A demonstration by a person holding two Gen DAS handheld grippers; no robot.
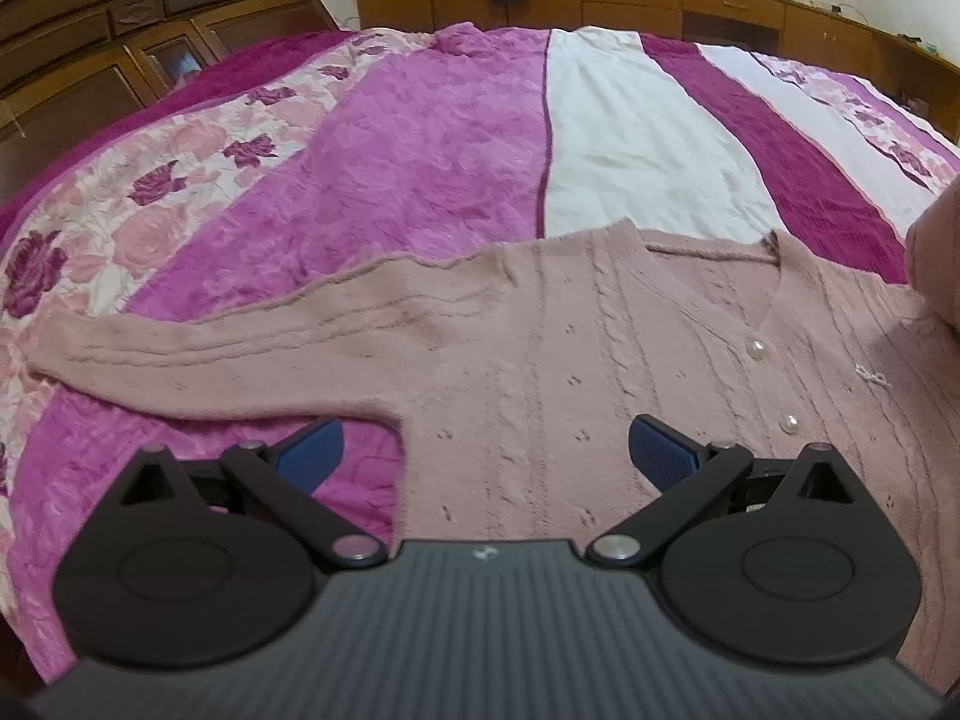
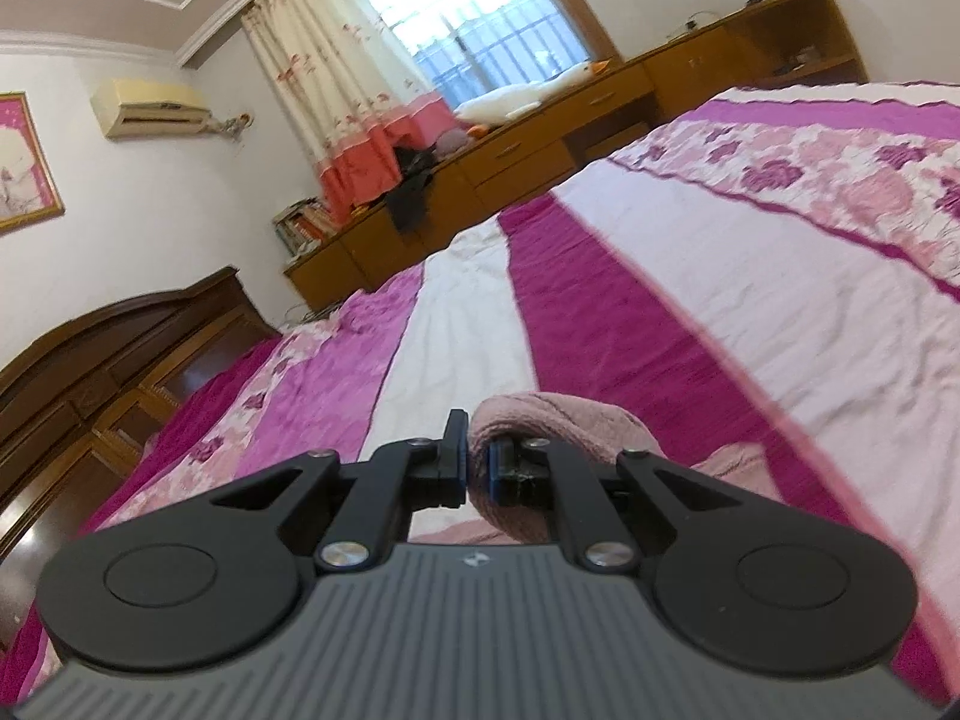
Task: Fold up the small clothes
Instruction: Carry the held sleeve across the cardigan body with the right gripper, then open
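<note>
One view only: pinched cardigan (image 2: 540, 420) (right).

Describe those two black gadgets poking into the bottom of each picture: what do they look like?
They are matching handheld grippers. The left gripper and right gripper each have a ribbed dark grey body bearing a small pale logo, two round black discs at the sides, and black linkage arms joined by silver pivot pins. Their fingers carry textured blue pads. No cables, sleeves or hands show.
</note>
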